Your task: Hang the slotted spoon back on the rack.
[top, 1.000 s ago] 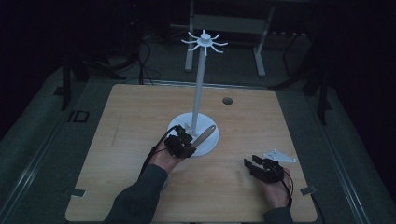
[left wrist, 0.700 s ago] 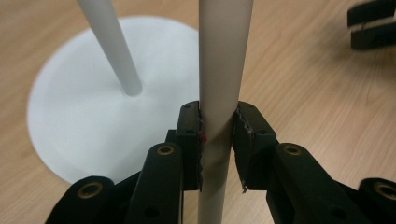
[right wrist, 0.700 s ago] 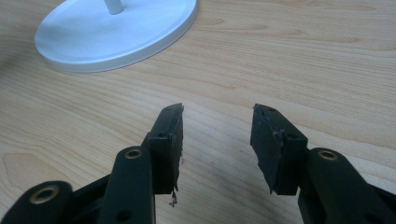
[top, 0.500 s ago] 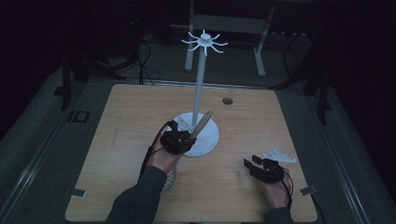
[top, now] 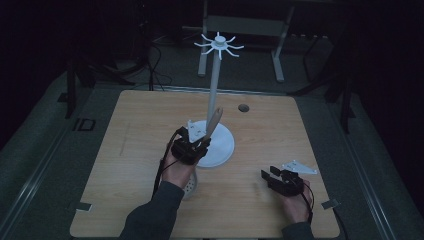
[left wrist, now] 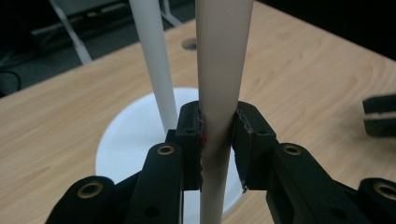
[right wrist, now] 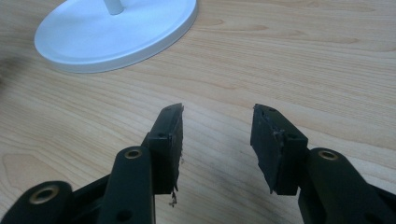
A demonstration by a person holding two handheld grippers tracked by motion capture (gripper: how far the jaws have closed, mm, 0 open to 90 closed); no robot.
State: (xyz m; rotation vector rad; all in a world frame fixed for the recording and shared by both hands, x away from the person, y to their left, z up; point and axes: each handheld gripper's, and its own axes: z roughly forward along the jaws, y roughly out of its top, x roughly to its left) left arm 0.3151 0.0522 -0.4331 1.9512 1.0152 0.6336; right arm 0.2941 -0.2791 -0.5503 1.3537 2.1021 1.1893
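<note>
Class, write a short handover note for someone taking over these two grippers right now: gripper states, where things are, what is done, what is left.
Left gripper: shut on the handle of a pale utensil, held upright beside the white stand's pole.
Right gripper: open, holding nothing, low over the table near its right front corner.
Done: utensil lifted off the table.
Left: probably hanging it on the hooks at the stand's top; none carries anything yet.

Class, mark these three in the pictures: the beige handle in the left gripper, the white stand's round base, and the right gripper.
beige handle (left wrist: 219,70), left gripper view, on its shaft above the jaws.
white stand's round base (right wrist: 116,35), right gripper view, on its flat top.
right gripper (right wrist: 217,140), right gripper view, midway between its fingertips.
</note>
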